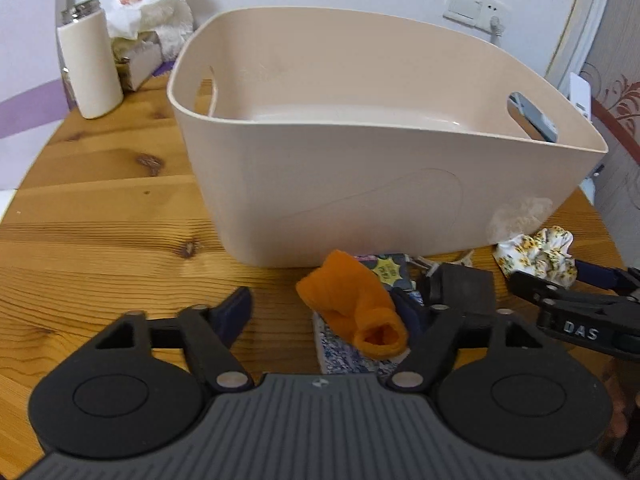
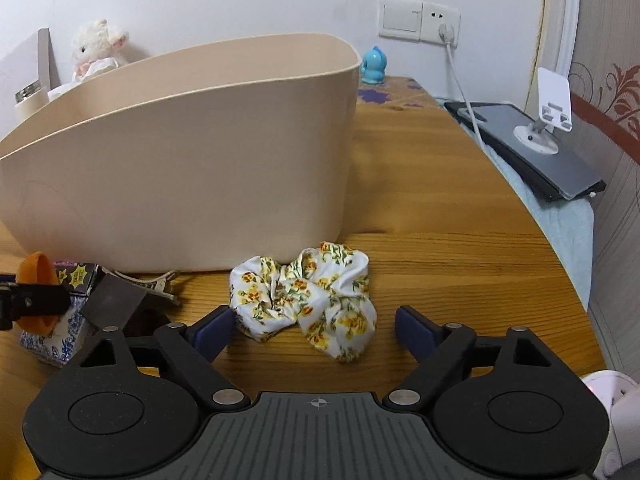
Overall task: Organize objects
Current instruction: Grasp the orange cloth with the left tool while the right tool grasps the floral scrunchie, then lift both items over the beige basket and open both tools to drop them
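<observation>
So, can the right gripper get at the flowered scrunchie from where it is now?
Probably yes. The right gripper is open, and the flowered scrunchie lies on the table between its jaws, with nothing on top. The beige bin stands just behind it, not in the way.

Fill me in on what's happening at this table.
A person is tidying with two handheld grippers. The left gripper is open around an orange sock; the right gripper is open around a floral scrunchie. Both items lie on the table before the beige bin, whose visible floor is bare.
</observation>
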